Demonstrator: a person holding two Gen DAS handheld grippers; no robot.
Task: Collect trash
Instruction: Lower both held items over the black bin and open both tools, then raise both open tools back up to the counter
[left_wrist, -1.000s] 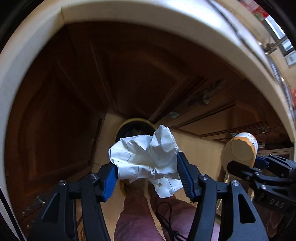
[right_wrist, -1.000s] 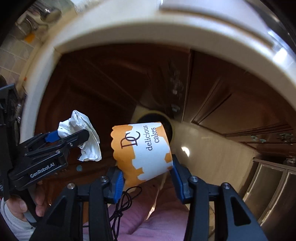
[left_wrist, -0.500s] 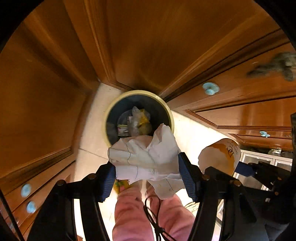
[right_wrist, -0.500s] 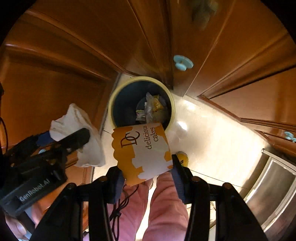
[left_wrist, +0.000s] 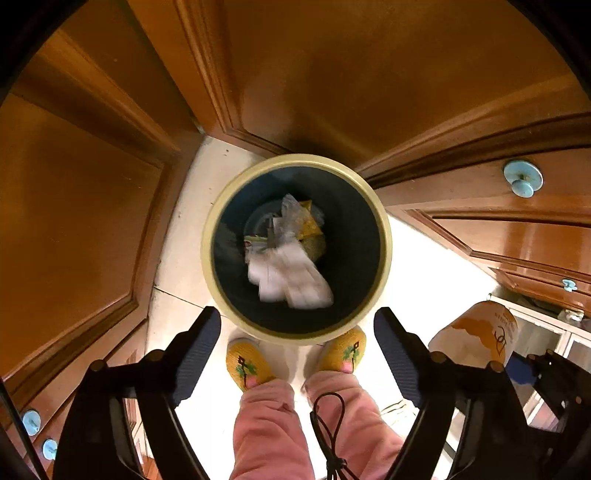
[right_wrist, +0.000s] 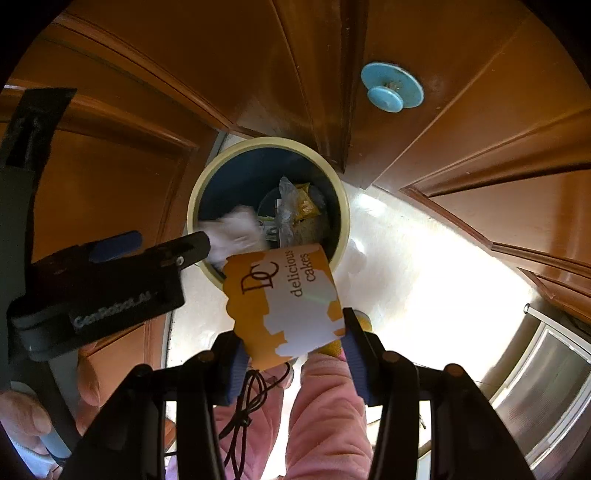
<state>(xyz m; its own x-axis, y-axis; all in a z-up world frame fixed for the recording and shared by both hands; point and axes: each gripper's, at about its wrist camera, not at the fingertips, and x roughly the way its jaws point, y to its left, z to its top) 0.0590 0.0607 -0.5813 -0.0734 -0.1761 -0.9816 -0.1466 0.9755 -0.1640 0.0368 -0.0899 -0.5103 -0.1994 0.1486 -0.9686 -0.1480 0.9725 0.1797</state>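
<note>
I point both tongs almost straight down over the round cream-rimmed waste bin with the dark blue inside (left_wrist: 384, 236), which stands on the pale floor (left_wrist: 424, 266) in the corner of the brown wooden cabinets (left_wrist: 332, 74). My left tongs (left_wrist: 297, 343) are opening, jaws wide apart with nothing between them; the crumpled white paper (left_wrist: 291, 273) shows blurred inside the bin's mouth, over the yellow and clear wrappers (left_wrist: 299, 221) lying at the bottom. My right tongs (right_wrist: 293, 354) are clamped on the orange-and-white paper cup printed "delicious cakes" (right_wrist: 288, 302), one pad on each side of it, and the cup sits tilted over the near rim of the bin. Below, my yellow embroidered slippers (left_wrist: 247, 363) touch the bin's near side, with pink trousers (left_wrist: 273, 432) above them.
</note>
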